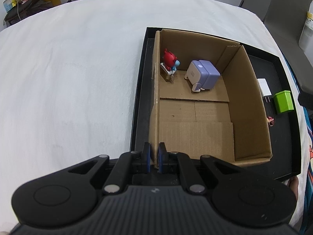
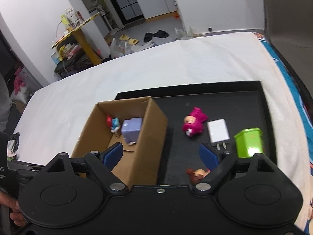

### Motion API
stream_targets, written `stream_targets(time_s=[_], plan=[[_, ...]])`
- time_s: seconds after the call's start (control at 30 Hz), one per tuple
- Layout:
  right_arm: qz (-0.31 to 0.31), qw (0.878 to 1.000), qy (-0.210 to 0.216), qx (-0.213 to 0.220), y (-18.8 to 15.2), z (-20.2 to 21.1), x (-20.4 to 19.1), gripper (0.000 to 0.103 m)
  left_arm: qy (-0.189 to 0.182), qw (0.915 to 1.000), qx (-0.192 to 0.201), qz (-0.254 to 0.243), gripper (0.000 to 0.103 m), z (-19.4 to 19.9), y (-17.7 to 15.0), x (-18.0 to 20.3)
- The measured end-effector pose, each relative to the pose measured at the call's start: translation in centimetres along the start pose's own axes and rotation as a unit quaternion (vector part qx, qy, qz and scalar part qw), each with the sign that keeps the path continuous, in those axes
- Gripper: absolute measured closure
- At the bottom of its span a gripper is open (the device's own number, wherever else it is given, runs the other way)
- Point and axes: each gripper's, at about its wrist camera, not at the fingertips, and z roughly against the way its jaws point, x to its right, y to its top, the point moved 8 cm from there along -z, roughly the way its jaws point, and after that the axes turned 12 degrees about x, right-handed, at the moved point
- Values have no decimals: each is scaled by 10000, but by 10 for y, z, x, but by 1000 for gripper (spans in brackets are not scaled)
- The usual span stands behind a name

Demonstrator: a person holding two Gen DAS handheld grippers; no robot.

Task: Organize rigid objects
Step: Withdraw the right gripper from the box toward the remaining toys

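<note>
step: between picks, brown cardboard box (image 2: 125, 137) part-filled | left gripper (image 1: 154, 156) clamped on box's left wall | right gripper (image 2: 161, 154) wide, empty | next: magenta plastic figurine (image 2: 192, 124) on black tray (image 2: 234, 101), right of box

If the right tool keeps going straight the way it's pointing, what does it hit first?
Probably the right wall of the cardboard box or the black tray floor beside it; the open right tool straddles that wall, though depth is unclear.

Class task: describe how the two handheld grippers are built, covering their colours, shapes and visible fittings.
Both the left gripper and the right gripper are matt black, with two round discs on the body, angled linkage arms with silver pivot pins, and blue pads lining the fingers. No cables show.
</note>
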Motion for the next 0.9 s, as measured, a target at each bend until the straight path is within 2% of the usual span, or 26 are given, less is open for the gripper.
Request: stream_targets(time_s=[0.27,0.43,0.73,0.83,0.9], plan=[[-357,9986,-345,-168,-20,3,29,18,-10,10000,30,28,96,0,0,0],[-500,9979,-336,-223,-27,0,37,18,-15,10000,33,9,96,1,-1,0],[120,9983,-411,-390,-42,-19,36,20,-18,10000,37,7,96,1,-1,0],[102,9970,-528,-557,-49,-28,44,29,-20,10000,40,20,96,1,-1,0],[85,9965,-559,-609,-53,-32,47,29,-24,10000,47,28,96,1,-1,0]])
